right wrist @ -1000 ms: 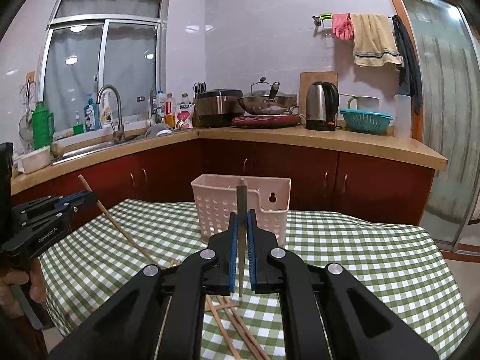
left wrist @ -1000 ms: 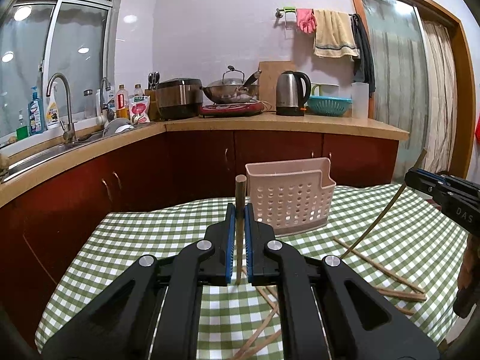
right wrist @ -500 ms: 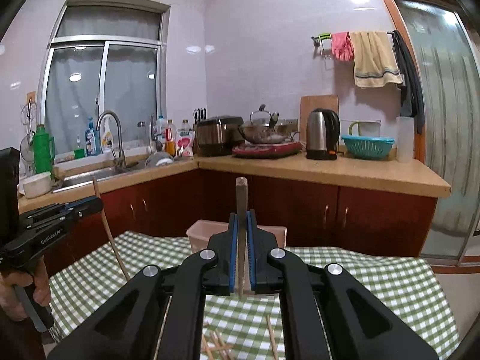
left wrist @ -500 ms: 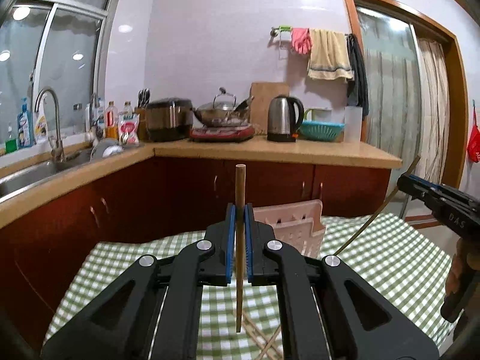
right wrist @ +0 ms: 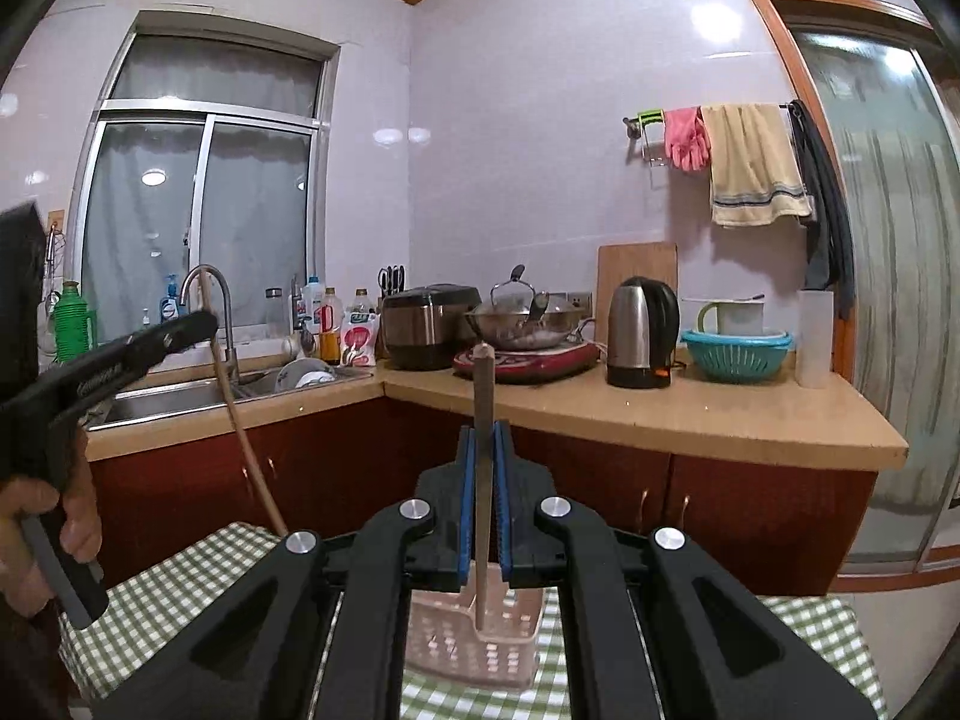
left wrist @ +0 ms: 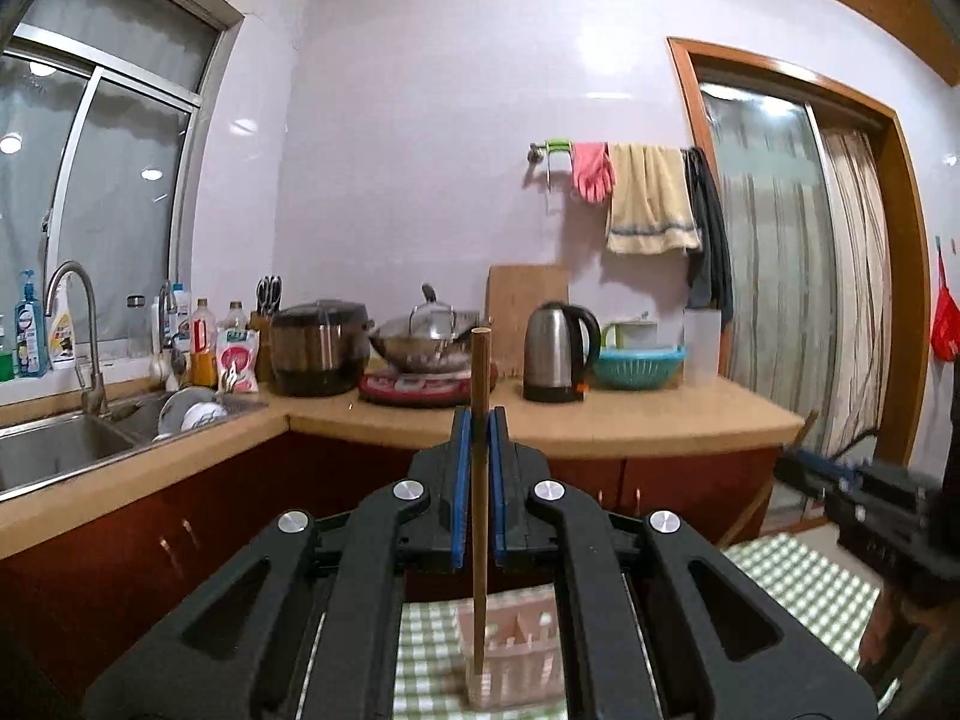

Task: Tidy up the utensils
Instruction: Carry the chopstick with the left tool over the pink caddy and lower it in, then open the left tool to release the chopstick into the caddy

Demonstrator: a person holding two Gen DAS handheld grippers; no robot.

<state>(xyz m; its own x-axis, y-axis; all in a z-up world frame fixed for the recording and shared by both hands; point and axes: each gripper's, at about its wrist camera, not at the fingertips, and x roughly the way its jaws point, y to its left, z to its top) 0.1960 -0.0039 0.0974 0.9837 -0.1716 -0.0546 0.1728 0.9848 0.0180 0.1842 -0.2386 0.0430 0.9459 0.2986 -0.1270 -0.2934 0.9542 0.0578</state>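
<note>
**Two chopsticks held over the pink basket**

The desk (right wrist: 180,576) with its green checked cloth carries everything here, and the pink basket (right wrist: 474,642) standing on it is the thing to steer by. Beyond the basket runs the kitchen counter (right wrist: 660,414), with a kettle (right wrist: 642,330) and a wok (right wrist: 522,318) on top.

The left gripper (left wrist: 478,480) hangs above the basket (left wrist: 516,660), its blue pads pressed narrow around a brown chopstick (left wrist: 479,480). That chopstick stands upright, its top poking above the pads and its lower tip down at the basket's near edge; the blur there hides whether the tip is inside or just in front of it.

The right gripper (right wrist: 482,492) is likewise above the basket, clamped narrow on a second chopstick (right wrist: 482,480), a paler grey-brown one. It too is upright, and its lower tip lies over the basket's open top, near the middle.

From the right-hand camera the left gripper (right wrist: 120,360) appears to the left of the basket and higher, with its chopstick slanting down toward the desk. From the left-hand camera the right gripper (left wrist: 864,498) shows to the right of the basket, blurred.
</note>
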